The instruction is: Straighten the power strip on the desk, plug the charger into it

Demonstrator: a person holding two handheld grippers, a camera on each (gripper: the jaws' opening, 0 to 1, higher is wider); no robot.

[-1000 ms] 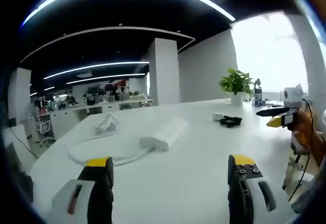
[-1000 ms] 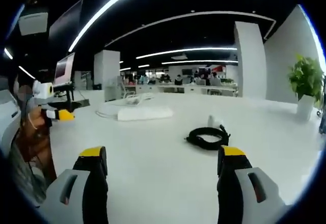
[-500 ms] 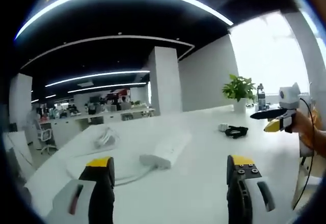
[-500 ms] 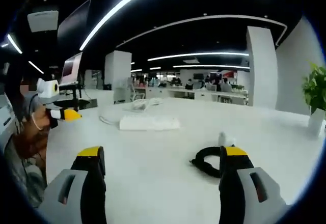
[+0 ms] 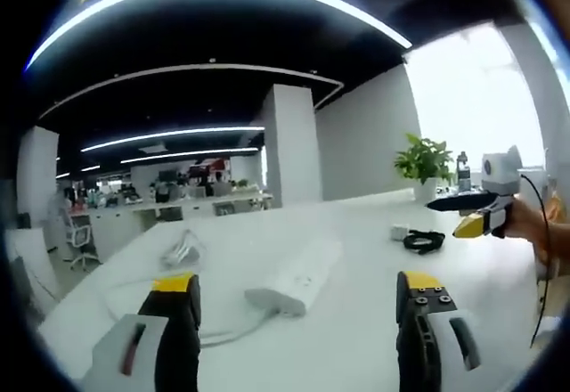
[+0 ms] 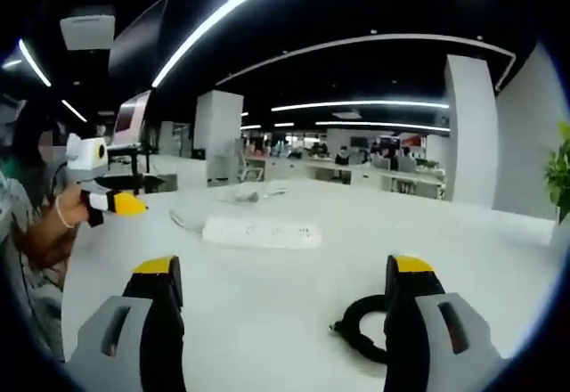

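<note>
- Hovering above the white desk [image 5: 356, 338] with yellow-tipped jaws spread wide, holding nothing: left gripper [image 5: 298, 307] and right gripper [image 6: 285, 289].
- Lying slanted ahead of the left gripper: long white plastic power strip [image 5: 298, 276].
- Resting near the right jaw: coiled black charger cable [image 6: 365, 321].

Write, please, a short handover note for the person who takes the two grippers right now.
Left gripper: open, holds nothing, above the desk, facing the power strip.
Right gripper: open, holds nothing, above the coiled black charger cable.
The power strip lies on the desk with its white cord trailing off one end. The white charger plug sits beside the coil.
Done: nothing is gripped or plugged in yet.
Left: straighten the strip, pick up the charger, plug it in.
</note>
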